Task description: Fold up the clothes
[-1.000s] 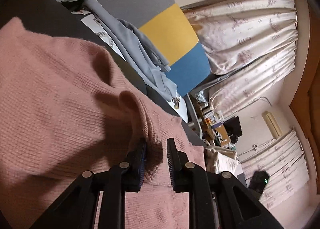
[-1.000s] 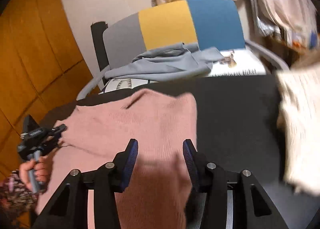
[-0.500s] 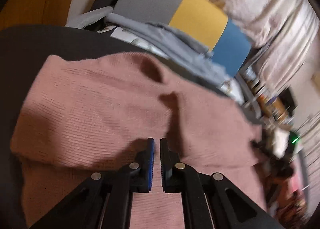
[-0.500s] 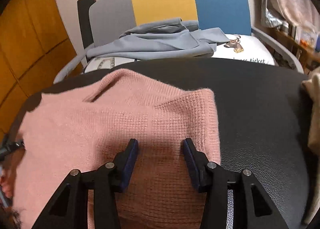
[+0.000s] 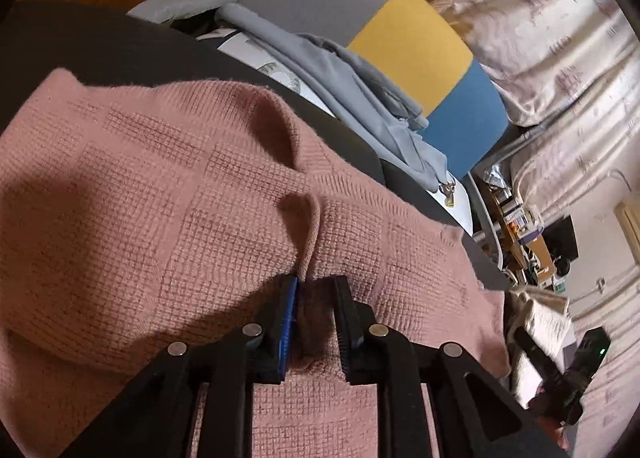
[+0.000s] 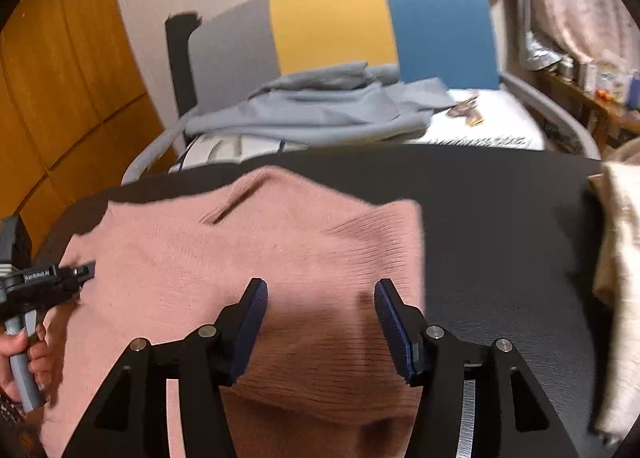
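A pink knit sweater (image 5: 160, 197) lies spread on a black tabletop (image 5: 80, 41). My left gripper (image 5: 314, 298) sits low on it, jaws nearly together, pinching a raised ridge of the knit that runs up between the fingers. The right wrist view shows the same sweater (image 6: 240, 250), folded with a straight right edge. My right gripper (image 6: 320, 298) hovers open over its near part, nothing between the fingers. The left gripper (image 6: 80, 270) shows at that view's left edge, held by a hand (image 6: 24, 354).
Behind the table stands a chair with a grey, yellow and blue back (image 6: 332, 21), a grey garment (image 6: 320, 113) heaped on its seat. A cream garment (image 6: 620, 278) lies at the table's right side. Bare black tabletop (image 6: 500, 217) separates it from the sweater. Curtains hang behind.
The left gripper closed on a ridge of the sweater and now holds it slightly bunched. The right gripper stayed open and drew back a little over the sweater.
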Motion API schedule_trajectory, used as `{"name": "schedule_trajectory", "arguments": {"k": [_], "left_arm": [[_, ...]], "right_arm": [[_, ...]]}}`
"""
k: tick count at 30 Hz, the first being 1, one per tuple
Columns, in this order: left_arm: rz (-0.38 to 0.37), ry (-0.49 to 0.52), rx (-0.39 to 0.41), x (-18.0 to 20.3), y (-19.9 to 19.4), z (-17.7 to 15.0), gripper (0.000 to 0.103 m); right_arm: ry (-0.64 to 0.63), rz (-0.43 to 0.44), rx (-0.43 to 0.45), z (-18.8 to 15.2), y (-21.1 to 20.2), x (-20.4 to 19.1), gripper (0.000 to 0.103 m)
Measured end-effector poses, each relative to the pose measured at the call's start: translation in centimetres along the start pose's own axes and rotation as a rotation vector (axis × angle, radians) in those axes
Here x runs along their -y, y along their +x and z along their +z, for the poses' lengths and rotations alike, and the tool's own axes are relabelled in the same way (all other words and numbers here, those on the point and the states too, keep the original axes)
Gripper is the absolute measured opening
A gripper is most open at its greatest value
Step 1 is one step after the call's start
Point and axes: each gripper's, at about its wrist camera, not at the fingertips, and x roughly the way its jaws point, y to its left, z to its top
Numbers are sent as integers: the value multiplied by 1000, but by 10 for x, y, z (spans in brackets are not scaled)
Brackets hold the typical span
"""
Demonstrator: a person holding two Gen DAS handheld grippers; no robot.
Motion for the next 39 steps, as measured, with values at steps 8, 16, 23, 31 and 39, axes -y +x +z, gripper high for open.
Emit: {"name": "schedule_trajectory", "arguments": {"k": [8,16,23,31,39], "left_arm": [[6,105,47,14,-27,6,5],[113,172,31,4,-28,0,6],[17,61,57,-19,-42,-26,15],[58,122,36,-19,-59,-68,15],[-18,21,60,-44,-66,-73,15]], "right_arm": [[139,-27,9,-6,-18,39,26],[63,47,-86,11,28,18,26],[175,58,-24,-9,-26,51,47],[211,133,-103,-57,-42,57,48],[15,-41,-168,-54,-27,28,6]]}}
